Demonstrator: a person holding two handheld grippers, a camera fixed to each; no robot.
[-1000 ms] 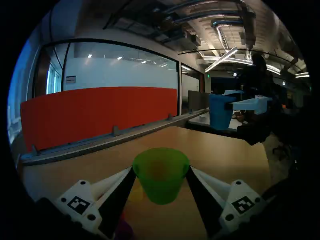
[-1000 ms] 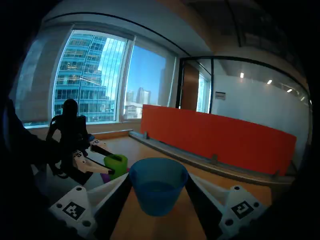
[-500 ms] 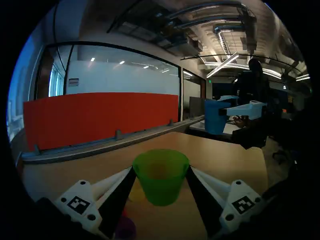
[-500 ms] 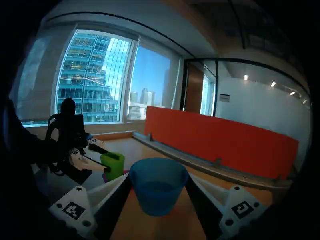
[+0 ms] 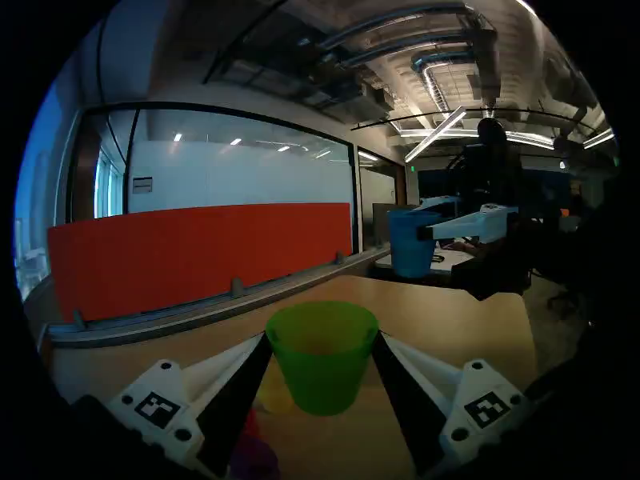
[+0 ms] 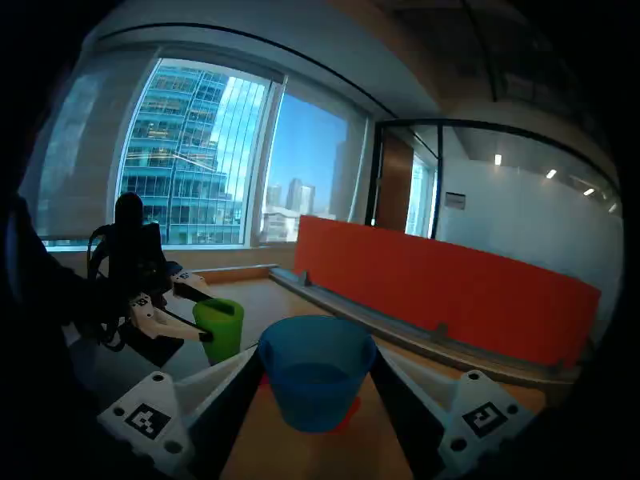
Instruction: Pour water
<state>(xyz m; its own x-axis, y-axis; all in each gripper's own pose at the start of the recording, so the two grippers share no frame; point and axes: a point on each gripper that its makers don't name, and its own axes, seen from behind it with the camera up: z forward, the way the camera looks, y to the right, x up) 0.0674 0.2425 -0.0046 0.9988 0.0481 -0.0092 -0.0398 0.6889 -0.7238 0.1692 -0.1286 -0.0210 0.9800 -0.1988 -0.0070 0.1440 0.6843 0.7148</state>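
A green cup (image 5: 322,354) stands upright between the fingers of my left gripper (image 5: 321,360), which is shut on it above the wooden table (image 5: 448,316). Farther off to the right in the left gripper view, the other gripper holds a blue cup (image 5: 411,242). In the right gripper view, that blue cup (image 6: 317,381) holds water and sits upright in my right gripper (image 6: 317,384), which is shut on it. Off to the left there, the green cup (image 6: 218,326) is held by the left gripper, with a person's dark sleeve (image 6: 48,288) behind it.
A long orange partition (image 5: 200,244) with a grey rail (image 5: 224,300) runs along the table's far edge. Small coloured things, yellow (image 5: 276,394) and purple (image 5: 254,456), lie on the table under the green cup. A red thing (image 6: 350,412) shows below the blue cup. Large windows (image 6: 200,160) stand behind.
Both cups have risen a little above the table. In the left gripper view the blue cup has drifted left, nearer to the green one. Both grips stay unchanged.
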